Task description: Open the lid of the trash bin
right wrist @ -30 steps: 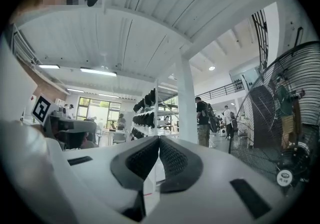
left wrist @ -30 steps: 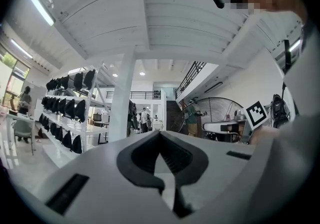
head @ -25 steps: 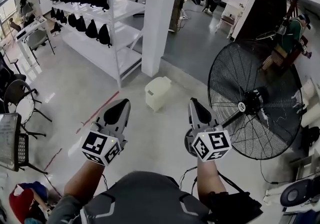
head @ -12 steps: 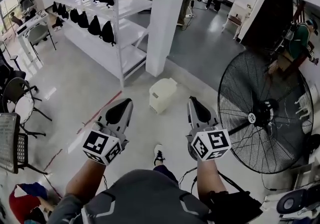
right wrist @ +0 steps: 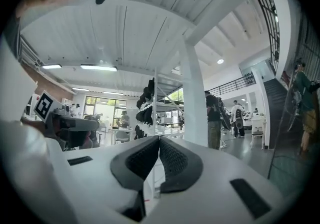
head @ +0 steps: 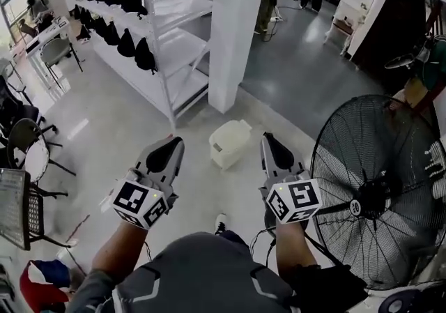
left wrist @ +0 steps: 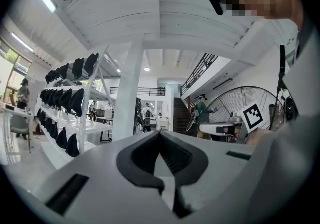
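The cream-white plastic trash bin point(head: 229, 143) stands on the floor at the frame's centre, between and beyond the left gripper point(head: 168, 143) and right gripper point(head: 269, 141), both closed and empty.

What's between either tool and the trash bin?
Nothing visible. Bare floor lies between the left tool, the right tool and the trash bin ahead; the fan stands off to the right.

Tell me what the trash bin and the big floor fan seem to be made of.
Trash bin: probably plastic, cream and matte, with rounded moulded edges. Fan: likely metal, painted black, judging by its thin wire grille; its sheen cannot be told.
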Demonstrator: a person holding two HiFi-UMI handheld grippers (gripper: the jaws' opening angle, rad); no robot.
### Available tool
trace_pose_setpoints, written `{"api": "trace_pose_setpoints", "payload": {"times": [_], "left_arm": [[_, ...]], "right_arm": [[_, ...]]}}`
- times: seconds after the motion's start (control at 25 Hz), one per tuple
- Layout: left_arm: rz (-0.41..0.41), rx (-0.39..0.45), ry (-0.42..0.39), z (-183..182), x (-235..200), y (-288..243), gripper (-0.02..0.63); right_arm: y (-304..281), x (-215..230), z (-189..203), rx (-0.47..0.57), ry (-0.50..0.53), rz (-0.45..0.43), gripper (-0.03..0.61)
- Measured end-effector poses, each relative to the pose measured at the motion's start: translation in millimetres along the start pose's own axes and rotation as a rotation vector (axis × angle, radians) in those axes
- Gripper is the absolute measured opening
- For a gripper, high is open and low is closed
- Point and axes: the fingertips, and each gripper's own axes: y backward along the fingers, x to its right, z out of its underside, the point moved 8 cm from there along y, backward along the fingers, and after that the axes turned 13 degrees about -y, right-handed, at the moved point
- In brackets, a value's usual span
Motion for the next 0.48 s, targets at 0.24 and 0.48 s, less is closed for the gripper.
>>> {"api": "trace_pose_setpoints", "payload": {"times": [0.24,0.48], "left_arm": [[0.022,-0.052,-0.012,7.7,-4.5,-84.0,0.008],[0.048,-0.077,-0.003,18.4,-19.1,-148.6,0.008]], "right_arm": [[-32.7,61.8,3.9,-0.038,-0.040,-0.013,0.026],[-65.1,110.2,-1.0,-0.038,-0.034,0.013,0.026]]}}
